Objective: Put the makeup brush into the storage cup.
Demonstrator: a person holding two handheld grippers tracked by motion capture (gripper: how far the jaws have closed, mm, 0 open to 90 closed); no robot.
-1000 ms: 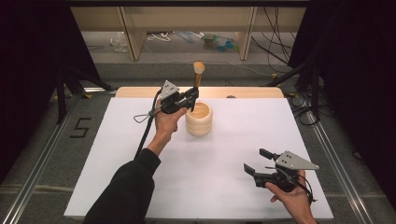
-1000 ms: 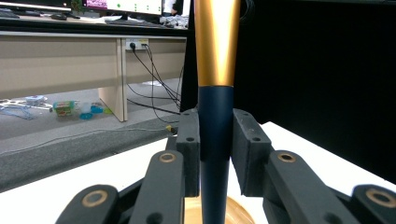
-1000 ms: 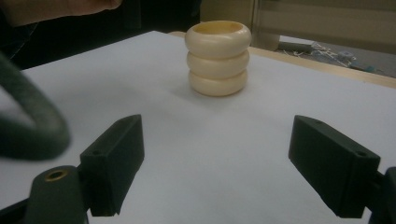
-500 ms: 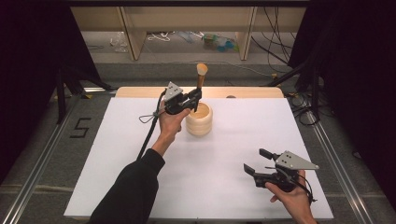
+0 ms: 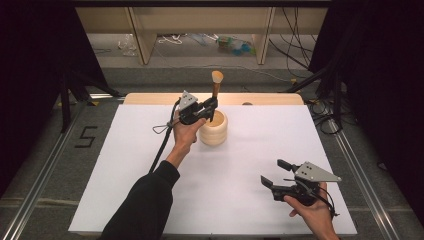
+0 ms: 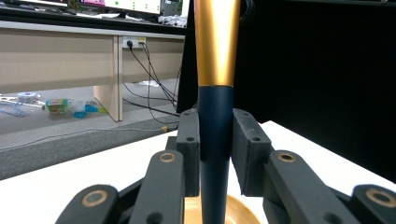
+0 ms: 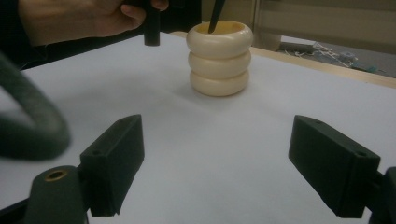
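Your left gripper [image 5: 209, 106] clamps a dark-and-gold brush [image 6: 215, 116], its tip hidden inside the cream ribbed holder [image 5: 213, 128] mid-table; your right gripper [image 5: 274, 172] hovers wide, empty, near the front edge.

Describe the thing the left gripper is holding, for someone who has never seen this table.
On the white table, find the cream ribbed cup near the far edge. Rising from it, clamped by the left gripper, is a slim brush: dark navy lower handle, gold upper part, standing upright with its tip in the cup.
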